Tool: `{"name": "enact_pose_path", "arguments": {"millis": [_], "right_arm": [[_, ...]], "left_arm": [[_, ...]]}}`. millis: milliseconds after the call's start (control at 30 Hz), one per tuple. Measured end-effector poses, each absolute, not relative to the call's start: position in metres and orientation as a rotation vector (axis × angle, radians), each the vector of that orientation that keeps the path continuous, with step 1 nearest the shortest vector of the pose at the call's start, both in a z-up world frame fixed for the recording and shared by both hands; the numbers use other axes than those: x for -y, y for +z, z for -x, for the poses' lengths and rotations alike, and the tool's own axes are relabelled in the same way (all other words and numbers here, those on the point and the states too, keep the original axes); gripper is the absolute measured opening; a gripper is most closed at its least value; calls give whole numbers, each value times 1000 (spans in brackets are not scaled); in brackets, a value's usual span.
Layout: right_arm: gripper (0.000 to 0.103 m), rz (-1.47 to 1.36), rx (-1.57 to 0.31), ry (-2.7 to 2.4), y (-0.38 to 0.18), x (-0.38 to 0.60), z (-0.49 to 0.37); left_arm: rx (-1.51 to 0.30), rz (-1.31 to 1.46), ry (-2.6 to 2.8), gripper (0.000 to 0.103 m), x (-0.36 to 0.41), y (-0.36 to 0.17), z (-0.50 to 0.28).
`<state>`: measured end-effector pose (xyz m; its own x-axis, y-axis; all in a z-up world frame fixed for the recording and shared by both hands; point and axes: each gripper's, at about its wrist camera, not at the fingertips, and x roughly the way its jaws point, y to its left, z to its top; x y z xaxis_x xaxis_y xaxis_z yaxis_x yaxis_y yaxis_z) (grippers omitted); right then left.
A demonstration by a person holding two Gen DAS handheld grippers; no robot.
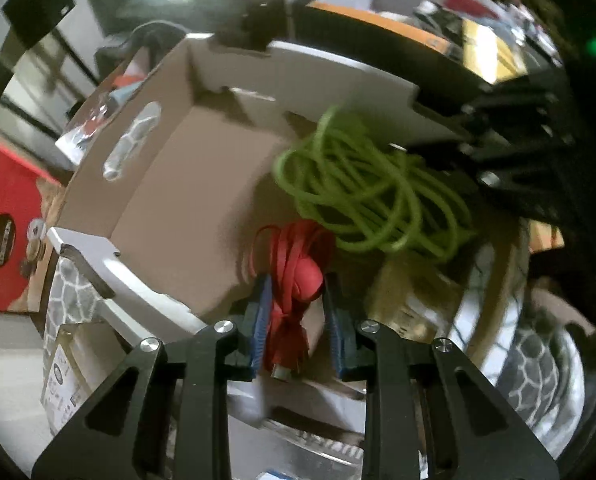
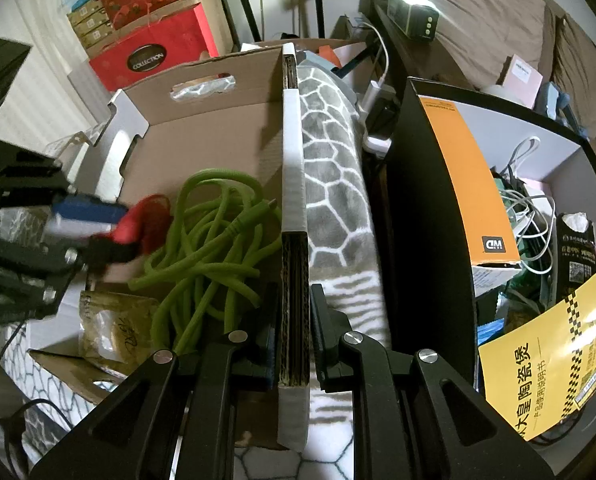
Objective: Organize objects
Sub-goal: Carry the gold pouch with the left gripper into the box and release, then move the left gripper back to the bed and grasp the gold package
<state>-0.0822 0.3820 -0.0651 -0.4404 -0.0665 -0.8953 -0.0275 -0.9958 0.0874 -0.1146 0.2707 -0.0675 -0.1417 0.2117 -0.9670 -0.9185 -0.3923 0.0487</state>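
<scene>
Red cable [image 1: 294, 280] sits between the left claw [image 1: 296, 312] pads inside the cardboard box [image 1: 202, 184], beside a green cable [image 1: 369, 188]. Right claw [image 2: 294, 320] is clenched on the box's right wall. Nearby, a red box [image 2: 146, 60] reads "COLLECTION" and an orange box [image 2: 465, 184] "MD".

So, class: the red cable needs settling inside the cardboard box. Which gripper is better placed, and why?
Left. The left gripper has the red cable between its pads over the cardboard box. The right gripper is clamped on the box wall.
</scene>
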Motion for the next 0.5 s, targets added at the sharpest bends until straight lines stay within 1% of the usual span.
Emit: {"name": "enact_pose_path", "arguments": {"millis": [200,267,300,333,367,400,500], "right_arm": [[15,-1649,137,-2645,-65,-381,83],[15,-1651,128,-2646,-65,-380,83],[15,-1651,128,-2645,-65,-382,83],[15,-1651,125,-2645,-65,-382,82],[15,-1651,123,-2644,-65,-383,83],[15,-1652,122,-2644,-65,-383,83],[15,-1652,122,-2644,-65,-384,83]], "left_arm": [[-886,1239,1642,24,-269,-68,103],[-867,1252,1665,26,-267,-67,106],[-852,1257,1682,35,-265,-64,106],[-834,1257,1703,41,-262,-61,109],[-814,1253,1722,53,-260,-58,111],[-773,1245,1745,59,-256,-52,116],[-633,1245,1765,60,-244,-33,122]]}}
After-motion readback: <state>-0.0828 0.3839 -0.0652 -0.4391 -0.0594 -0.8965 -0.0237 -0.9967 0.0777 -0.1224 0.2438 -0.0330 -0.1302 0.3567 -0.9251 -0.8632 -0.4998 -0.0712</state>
